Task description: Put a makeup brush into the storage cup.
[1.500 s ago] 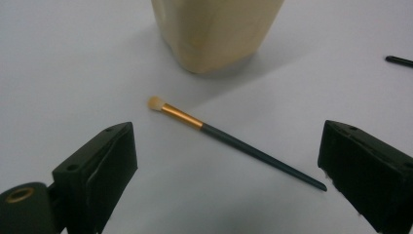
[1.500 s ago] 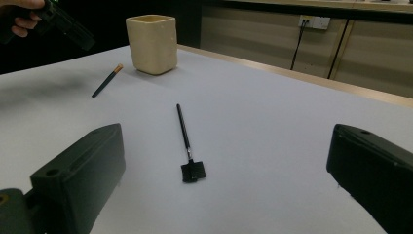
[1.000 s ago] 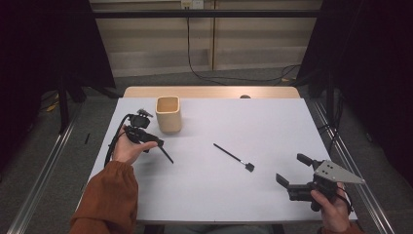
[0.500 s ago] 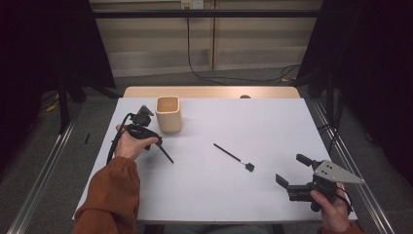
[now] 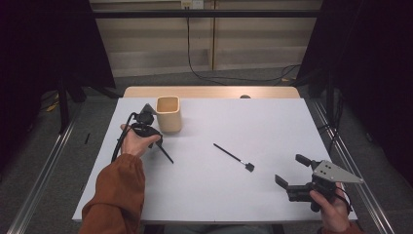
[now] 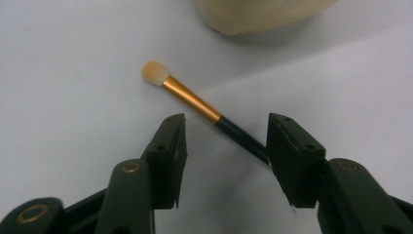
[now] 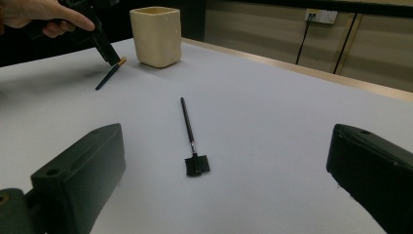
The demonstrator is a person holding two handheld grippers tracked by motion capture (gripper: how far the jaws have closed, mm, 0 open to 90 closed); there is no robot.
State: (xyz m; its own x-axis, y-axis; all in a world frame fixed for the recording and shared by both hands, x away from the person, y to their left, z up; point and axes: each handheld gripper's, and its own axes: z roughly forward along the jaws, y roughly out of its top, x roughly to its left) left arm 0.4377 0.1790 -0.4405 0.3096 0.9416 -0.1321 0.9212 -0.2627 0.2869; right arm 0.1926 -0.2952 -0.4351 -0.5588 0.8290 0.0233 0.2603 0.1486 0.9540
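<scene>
The table (image 5: 204, 195) has a flat white top with nothing printed on it, and a strip of light wood shows along its far edge. Around it the floor is grey, with metal rails running beside the left and right edges. Dark curtains hang on both sides of the room. At the back is a pale wall with a black cable coming down from a socket.

Near the far left corner of the table, the left gripper (image 5: 157, 139) points down at a small brush (image 6: 204, 109) with a gold collar, a pale fluffy tip and a dark handle. The brush lies flat on the white top. The jaws have just been closing; they stand about half open with the handle between them, and the pads do not press on it yet. Just beside it, toward the far edge, stands a cream cup (image 5: 169, 113).

Near the middle of the table lies a thin black brush (image 5: 234, 157) with a square head.

Near the front right corner, the right gripper (image 5: 292, 173) is held level above the table. Its jaws are wide open and hold nothing.
</scene>
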